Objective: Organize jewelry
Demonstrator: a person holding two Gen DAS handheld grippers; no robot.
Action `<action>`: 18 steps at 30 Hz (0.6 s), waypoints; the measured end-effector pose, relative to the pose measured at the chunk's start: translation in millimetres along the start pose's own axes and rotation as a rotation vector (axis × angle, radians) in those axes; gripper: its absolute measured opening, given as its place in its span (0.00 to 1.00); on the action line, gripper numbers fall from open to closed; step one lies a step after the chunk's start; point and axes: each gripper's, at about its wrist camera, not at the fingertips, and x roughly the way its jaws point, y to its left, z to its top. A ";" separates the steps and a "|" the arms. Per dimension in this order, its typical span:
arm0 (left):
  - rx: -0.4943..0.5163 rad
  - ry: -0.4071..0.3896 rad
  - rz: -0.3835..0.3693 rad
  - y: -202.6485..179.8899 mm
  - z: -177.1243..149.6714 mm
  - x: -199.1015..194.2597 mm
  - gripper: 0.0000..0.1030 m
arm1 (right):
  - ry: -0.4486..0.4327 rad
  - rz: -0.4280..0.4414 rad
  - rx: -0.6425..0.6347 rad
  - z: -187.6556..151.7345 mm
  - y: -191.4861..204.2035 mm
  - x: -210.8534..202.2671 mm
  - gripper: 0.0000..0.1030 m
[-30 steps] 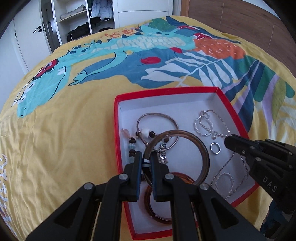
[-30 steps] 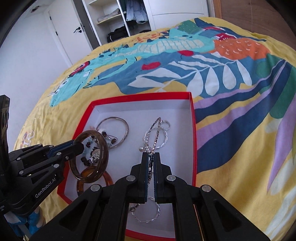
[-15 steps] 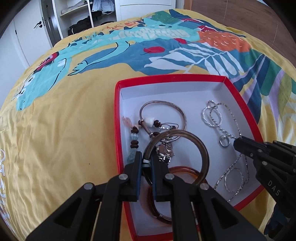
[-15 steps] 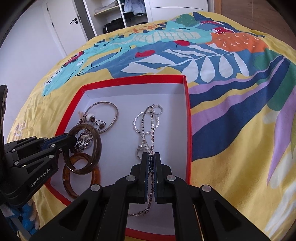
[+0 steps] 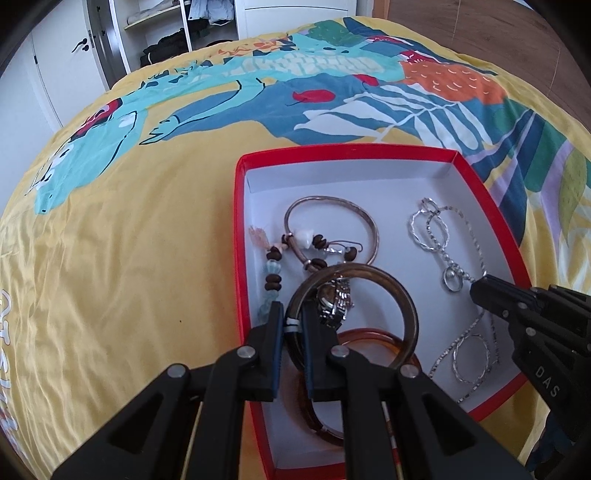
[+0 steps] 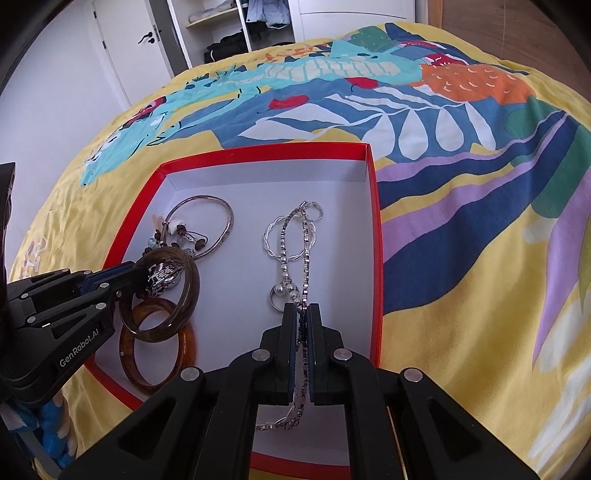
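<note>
A red box [image 5: 480,192] with a white inside lies on the bed; it also shows in the right wrist view [image 6: 373,206]. My left gripper [image 5: 292,317] is shut on a dark brown bangle [image 5: 402,306] and holds it low over an amber bangle [image 5: 373,338] in the box. In the right wrist view the brown bangle [image 6: 188,295] overlaps the amber bangle [image 6: 184,354]. My right gripper [image 6: 303,314] is shut on a silver chain necklace [image 6: 304,243] that trails across the box floor.
A thin metal bangle [image 5: 365,221], a beaded bracelet [image 5: 273,273], a watch [image 5: 334,299] and silver rings [image 5: 452,280] also lie in the box. The box rests on a yellow patterned bedspread [image 5: 110,277]. A wardrobe with shelves [image 5: 166,33] stands behind the bed.
Both grippers have moved down toward the box floor. The brown bangle sits lower over the amber one, and the silver chain has stretched out straighter across the box.
</note>
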 end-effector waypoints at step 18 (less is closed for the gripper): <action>-0.042 -0.041 -0.045 12.0 -5.4 -37.5 0.24 | -0.050 -0.029 0.002 1.8 16.2 -30.7 0.41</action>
